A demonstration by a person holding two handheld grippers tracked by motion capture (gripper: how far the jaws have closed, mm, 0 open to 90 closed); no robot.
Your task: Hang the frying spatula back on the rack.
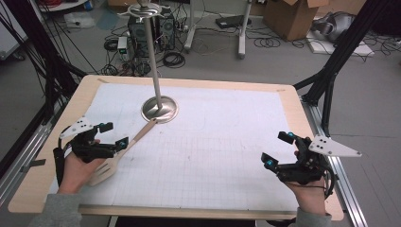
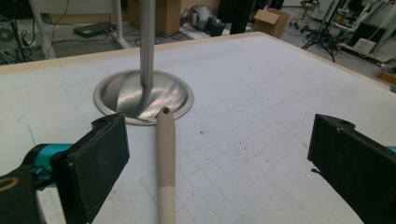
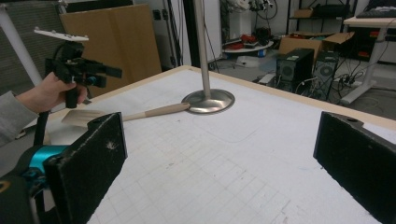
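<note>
Both sets of jaws stand wide apart, gripping nothing. Left gripper hovers astride the pale wooden slotted spatula, whose handle tip touches the round steel stand base. Right gripper hovers near right.

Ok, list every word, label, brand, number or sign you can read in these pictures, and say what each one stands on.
No text can be read in any of the three views.
The wooden spatula, the metal stand and both grippers, left gripper and right gripper, bear no visible lettering.
The white mat carries only a printed grid and faint outlines, no numbers.
The cardboard boxes and computer towers behind the table are too small and blurred to show any label.
</note>
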